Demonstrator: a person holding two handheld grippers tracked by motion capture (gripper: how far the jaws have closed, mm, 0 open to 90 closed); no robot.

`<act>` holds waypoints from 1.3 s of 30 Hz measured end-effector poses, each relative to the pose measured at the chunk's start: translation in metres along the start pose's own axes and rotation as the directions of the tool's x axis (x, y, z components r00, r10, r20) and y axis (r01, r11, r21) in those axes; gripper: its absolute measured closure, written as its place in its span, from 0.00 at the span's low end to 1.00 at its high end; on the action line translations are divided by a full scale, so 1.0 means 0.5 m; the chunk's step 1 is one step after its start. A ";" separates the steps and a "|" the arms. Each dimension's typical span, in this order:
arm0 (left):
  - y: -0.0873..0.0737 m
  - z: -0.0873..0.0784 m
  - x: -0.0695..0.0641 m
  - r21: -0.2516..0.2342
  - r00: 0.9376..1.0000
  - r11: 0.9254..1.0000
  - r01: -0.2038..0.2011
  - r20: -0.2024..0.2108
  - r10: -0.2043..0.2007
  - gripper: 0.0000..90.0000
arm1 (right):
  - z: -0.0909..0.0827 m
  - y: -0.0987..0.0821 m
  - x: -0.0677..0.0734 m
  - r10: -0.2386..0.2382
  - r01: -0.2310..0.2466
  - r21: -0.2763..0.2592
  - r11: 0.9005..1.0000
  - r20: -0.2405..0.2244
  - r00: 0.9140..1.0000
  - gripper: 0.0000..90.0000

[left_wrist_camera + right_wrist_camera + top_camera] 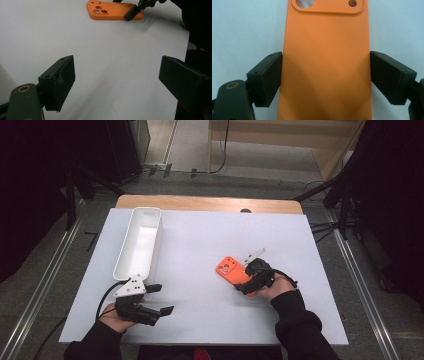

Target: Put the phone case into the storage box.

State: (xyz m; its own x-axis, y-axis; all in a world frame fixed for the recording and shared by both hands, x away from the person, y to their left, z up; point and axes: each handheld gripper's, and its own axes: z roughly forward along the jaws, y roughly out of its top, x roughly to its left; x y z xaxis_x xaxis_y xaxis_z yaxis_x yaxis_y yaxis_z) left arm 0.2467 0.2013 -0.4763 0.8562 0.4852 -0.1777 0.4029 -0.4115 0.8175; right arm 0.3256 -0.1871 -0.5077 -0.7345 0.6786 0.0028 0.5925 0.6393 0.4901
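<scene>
An orange phone case [229, 269] lies flat on the white sheet, right of centre, with its camera cut-outs at the far end. My right gripper [244, 277] comes at it from the near end. In the right gripper view the two black jaws touch the long edges of the case [325, 50], one on each side, so the right gripper [325, 75] is shut on it. My left gripper [161, 299] rests near the front left of the sheet, open, with nothing between its jaws. From the left gripper [117, 82] the case [112, 11] is seen far ahead.
A long white tray [148, 212] lies on the left of the white sheet [210, 320], just beyond my left hand, with nothing in it. A strip of wooden table [210, 202] shows along the far edge. Dark stands and cables flank the table.
</scene>
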 end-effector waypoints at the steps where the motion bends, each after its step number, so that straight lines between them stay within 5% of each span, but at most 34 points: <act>1: 0.000 0.000 0.000 0.000 1.000 1.000 0.000 0.000 0.000 0.15 | 0.000 0.000 0.000 0.000 0.000 0.000 1.000 0.000 1.000 0.16; 13: 0.011 -0.004 -0.011 -0.001 1.000 1.000 -0.017 -0.001 0.017 0.15 | -0.002 0.007 -0.012 0.052 -0.053 -0.018 0.998 -0.045 0.998 0.16; 16: 0.016 0.000 -0.011 -0.002 0.999 1.000 0.014 0.032 -0.014 0.15 | -0.011 0.007 -0.018 0.070 -0.073 -0.049 0.996 -0.060 0.996 0.16; 29: 0.032 0.016 -0.014 0.023 0.998 0.999 0.048 0.047 -0.049 0.15 | -0.038 0.007 -0.036 0.168 -0.188 -0.116 0.975 -0.162 0.972 0.16; 39: 0.052 0.023 -0.016 0.039 0.991 0.992 0.117 0.055 -0.119 0.16 | -0.049 0.007 -0.040 0.220 -0.253 -0.144 0.957 -0.211 0.952 0.16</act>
State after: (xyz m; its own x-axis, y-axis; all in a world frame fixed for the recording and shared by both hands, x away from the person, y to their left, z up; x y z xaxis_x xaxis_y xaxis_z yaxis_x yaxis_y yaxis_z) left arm 0.2540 0.1779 -0.4601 0.8188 0.4873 -0.3034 0.5122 -0.3818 0.7693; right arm 0.3340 -0.2072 -0.4849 -0.6391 0.7104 0.2947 0.7050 0.3880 0.5937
